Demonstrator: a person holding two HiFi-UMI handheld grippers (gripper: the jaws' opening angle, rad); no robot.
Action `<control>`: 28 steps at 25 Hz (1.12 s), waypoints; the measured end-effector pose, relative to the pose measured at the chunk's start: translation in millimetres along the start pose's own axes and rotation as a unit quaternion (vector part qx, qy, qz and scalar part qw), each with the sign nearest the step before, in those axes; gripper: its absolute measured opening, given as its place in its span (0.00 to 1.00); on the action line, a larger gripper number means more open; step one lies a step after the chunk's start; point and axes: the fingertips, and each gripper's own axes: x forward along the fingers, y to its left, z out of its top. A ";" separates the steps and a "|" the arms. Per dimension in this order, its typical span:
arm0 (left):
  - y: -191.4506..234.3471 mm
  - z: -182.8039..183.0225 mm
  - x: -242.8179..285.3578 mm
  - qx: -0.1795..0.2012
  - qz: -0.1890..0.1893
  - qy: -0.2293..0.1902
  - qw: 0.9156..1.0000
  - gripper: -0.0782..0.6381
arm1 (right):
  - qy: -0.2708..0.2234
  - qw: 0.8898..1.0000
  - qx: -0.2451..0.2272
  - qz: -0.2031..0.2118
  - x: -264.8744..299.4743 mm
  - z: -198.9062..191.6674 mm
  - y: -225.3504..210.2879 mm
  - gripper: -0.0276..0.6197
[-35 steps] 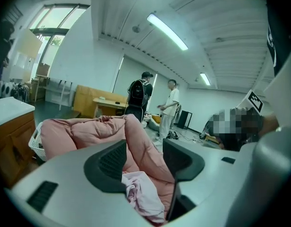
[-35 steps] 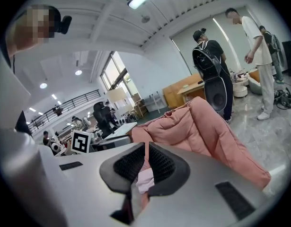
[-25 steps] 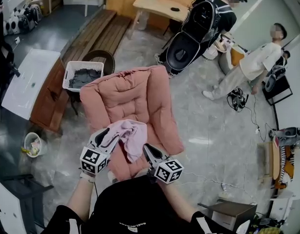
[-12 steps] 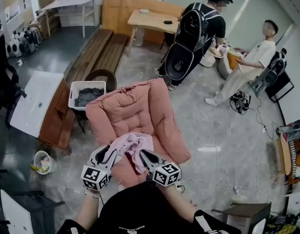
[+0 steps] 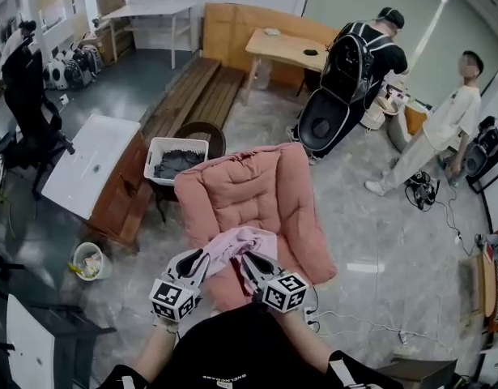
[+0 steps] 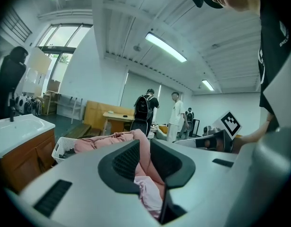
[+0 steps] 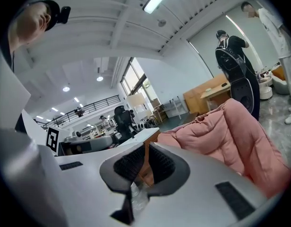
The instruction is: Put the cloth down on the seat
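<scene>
A light pink cloth [image 5: 236,244] lies bunched on the front of the seat of a pink padded armchair [image 5: 257,193]. My left gripper [image 5: 196,259] is at the cloth's left edge and my right gripper [image 5: 247,259] is at its lower right edge. In the left gripper view the jaws [image 6: 144,148] are closing with a narrow gap left. The cloth [image 6: 150,193] shows low in that gap and the pads do not pinch it. The armchair [image 6: 112,141] is seen beyond. In the right gripper view the jaws [image 7: 146,150] stand nearly together with nothing between the pads.
A white basket [image 5: 177,160] of dark clothes stands left of the armchair, beside a wooden cabinet [image 5: 95,168] with a white top. A small bucket [image 5: 88,259] sits on the floor at the left. Two people [image 5: 362,63] stand at the back right. Cables [image 5: 362,318] trail over the floor.
The cloth has sunk from a raised drape into a smaller bunch on the seat front. Both grippers have drawn closer together, and the left jaws have narrowed.
</scene>
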 end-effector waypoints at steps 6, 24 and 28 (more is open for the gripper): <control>11.4 -3.4 -19.1 -0.010 0.022 -0.002 1.000 0.17 | 0.013 1.000 -0.008 0.018 11.8 -7.0 15.0 0.11; 18.3 -17.5 -24.9 -0.026 0.032 0.004 0.999 0.14 | 0.028 0.998 -0.042 0.035 14.3 -15.7 30.6 0.11; 18.4 -19.4 -22.6 -0.026 0.030 0.004 0.999 0.14 | 0.031 0.998 -0.039 0.029 13.7 -18.4 27.4 0.11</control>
